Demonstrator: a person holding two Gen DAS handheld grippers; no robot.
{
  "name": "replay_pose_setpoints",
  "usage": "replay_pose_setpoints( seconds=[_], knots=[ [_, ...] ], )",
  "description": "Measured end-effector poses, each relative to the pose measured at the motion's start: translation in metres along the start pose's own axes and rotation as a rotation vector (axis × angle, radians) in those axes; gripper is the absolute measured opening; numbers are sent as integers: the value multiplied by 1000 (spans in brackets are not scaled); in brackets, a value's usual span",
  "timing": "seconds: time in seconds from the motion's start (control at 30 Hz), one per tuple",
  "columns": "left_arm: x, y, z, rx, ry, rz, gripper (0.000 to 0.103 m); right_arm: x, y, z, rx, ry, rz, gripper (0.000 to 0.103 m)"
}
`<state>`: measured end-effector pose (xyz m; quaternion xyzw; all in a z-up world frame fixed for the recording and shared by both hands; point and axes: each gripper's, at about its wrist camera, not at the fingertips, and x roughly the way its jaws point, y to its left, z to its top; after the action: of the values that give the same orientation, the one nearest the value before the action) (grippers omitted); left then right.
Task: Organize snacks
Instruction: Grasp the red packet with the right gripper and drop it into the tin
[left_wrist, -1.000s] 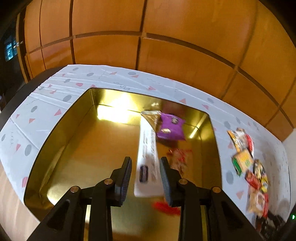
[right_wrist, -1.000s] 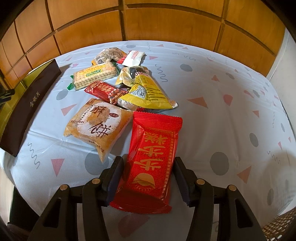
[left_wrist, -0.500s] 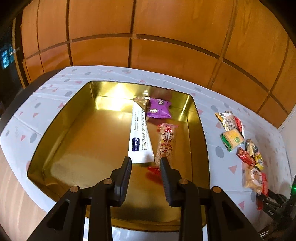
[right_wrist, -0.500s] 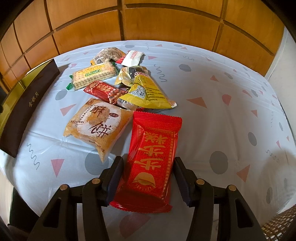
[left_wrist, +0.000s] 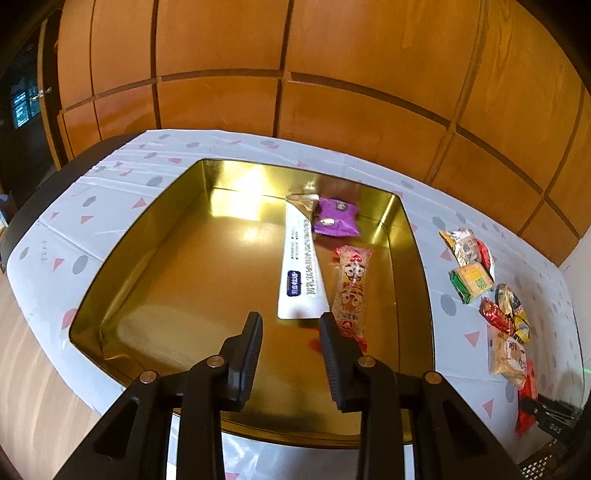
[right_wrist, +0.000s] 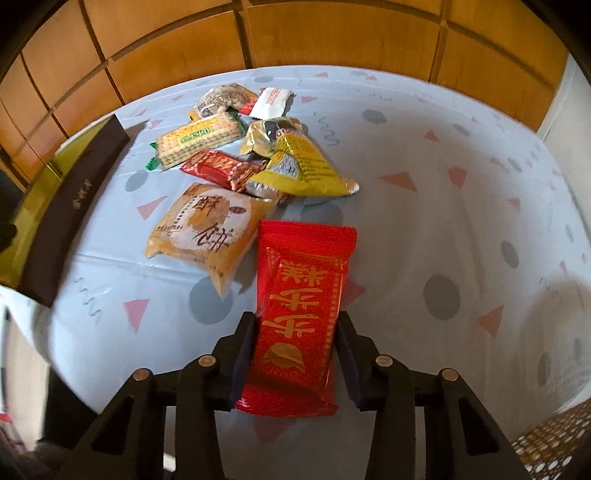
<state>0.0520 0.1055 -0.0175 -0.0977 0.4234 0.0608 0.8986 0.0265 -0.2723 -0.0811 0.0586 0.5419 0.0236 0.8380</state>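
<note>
Three snacks in one gold tin; seven outside.

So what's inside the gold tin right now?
The gold tin holds three packets: a long white sachet, a purple packet and a red-and-white snack stick. The left gripper hides part of the tin's near floor.

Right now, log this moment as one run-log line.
left gripper: open, above gold tin | right gripper: shut on red packet | tin: three snacks inside

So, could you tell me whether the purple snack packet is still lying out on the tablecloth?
No, the purple snack packet lies inside the gold tin, near its far wall.
</note>
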Motion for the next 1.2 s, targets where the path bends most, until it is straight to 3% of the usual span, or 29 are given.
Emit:
replay_pose_setpoints(
  seconds=[0.1,0.37,0.5,0.6,0.93,1.2],
  knots=[
    [-1,5,0,-14,-5,3,32,-8,-3,-5,52,4,82,40],
    [-3,17,0,-34,-16,14,32,-7,7,-11,26,35,69,39],
    [-4,25,2,-57,-19,22,32,-27,19,-13,32,18,220,38],
    [-6,29,3,-68,-26,30,32,-34,33,-12,2,17,261,38],
    [-10,35,0,-63,-29,47,32,-48,153,32,-307,-48,389,38],
    [-12,49,1,-83,-34,64,32,-39,230,60,-482,-82,406,38]
  ],
)
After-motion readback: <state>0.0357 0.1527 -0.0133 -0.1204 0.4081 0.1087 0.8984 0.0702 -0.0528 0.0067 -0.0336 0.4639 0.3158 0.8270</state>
